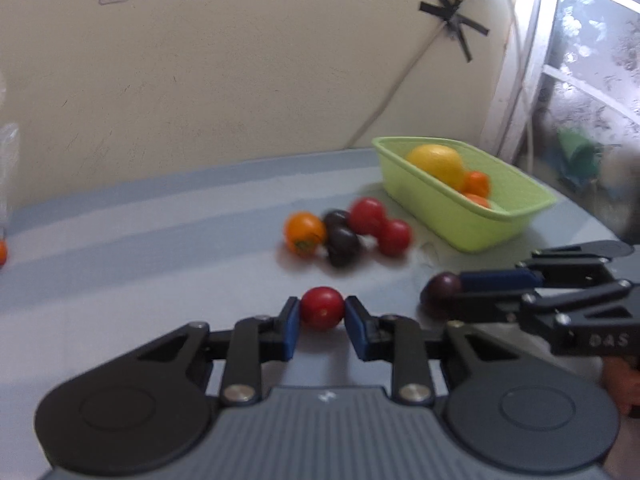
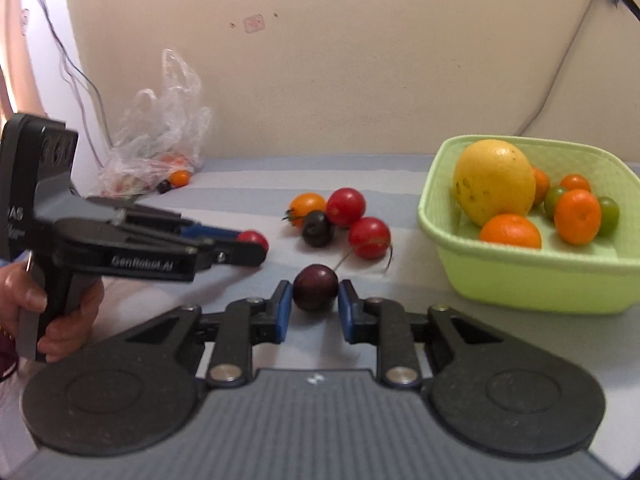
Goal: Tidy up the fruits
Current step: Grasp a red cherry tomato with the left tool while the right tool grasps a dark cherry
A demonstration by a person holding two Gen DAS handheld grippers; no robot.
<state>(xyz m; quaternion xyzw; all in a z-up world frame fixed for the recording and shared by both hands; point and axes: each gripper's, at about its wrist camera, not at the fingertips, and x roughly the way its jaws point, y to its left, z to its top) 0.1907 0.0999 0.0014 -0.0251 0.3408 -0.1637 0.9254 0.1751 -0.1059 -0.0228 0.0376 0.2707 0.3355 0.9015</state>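
Note:
My left gripper (image 1: 322, 314) is shut on a red tomato (image 1: 322, 307) just above the table; it also shows in the right wrist view (image 2: 253, 242). My right gripper (image 2: 313, 298) is shut on a dark purple plum (image 2: 315, 287), seen from the side in the left wrist view (image 1: 444, 286). A green basket (image 2: 532, 276) at the right holds a yellow citrus (image 2: 494, 180), several oranges and small green fruits. A loose cluster lies in the middle: an orange tomato (image 2: 307, 205), a dark plum (image 2: 318, 229) and two red tomatoes (image 2: 346, 207).
A crumpled clear plastic bag (image 2: 160, 136) with a few small fruits lies at the back left by the wall. A cable runs down the wall behind the basket. A window (image 1: 592, 80) is at the right. The table (image 1: 120, 280) has a blue-grey striped cloth.

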